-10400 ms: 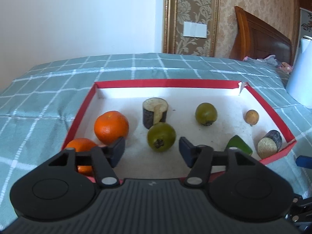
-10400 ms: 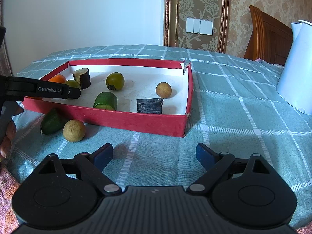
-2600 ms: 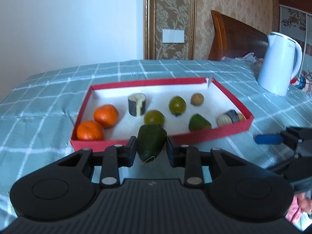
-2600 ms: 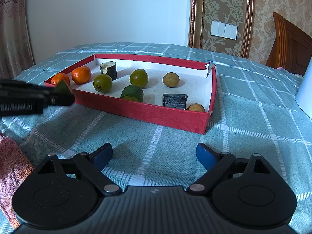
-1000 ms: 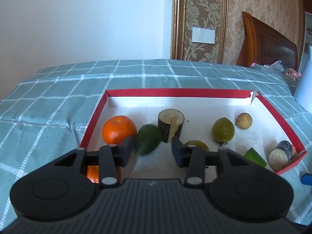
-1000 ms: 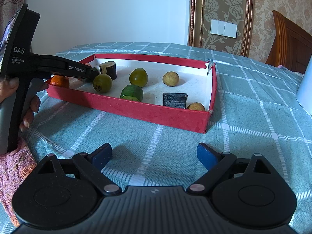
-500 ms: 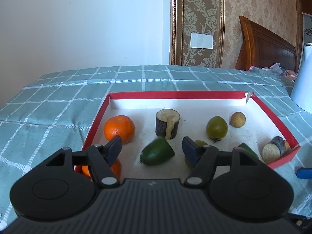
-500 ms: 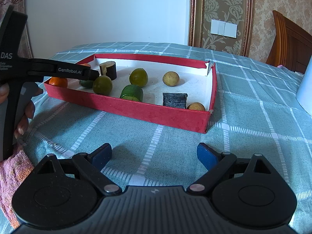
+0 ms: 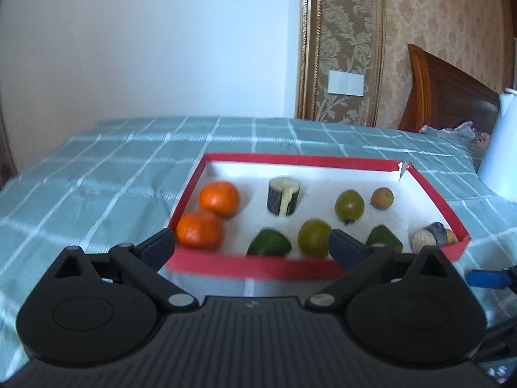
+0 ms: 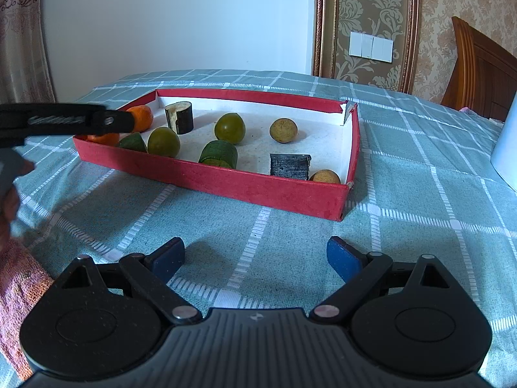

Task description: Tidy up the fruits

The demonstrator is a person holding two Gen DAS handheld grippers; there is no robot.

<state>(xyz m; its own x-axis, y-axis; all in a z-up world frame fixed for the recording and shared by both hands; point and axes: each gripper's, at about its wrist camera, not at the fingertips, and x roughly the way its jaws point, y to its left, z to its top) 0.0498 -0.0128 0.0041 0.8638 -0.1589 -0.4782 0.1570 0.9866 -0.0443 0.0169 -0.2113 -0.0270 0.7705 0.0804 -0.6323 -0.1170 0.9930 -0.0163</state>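
Both grippers are spread wide and hold nothing: the left gripper (image 9: 252, 247) hangs before the near wall of the red tray (image 9: 258, 266), the right gripper (image 10: 255, 255) over the checked cloth (image 10: 226, 226). The green wedge (image 9: 269, 243) lies inside, beside two oranges (image 9: 200, 233).

1. Left gripper (image 9: 252, 247): matte black ribbed housing, two round pivot discs, silver screw heads, dark blue finger pads (image 9: 344, 247).
2. Right gripper (image 10: 255, 258): identical black body with dust specks; blue pads (image 10: 342, 258).
3. Side view of the left gripper shows blurred white lettering.
4. Person's hand (image 10: 8, 207): bare skin, reddish sleeve.
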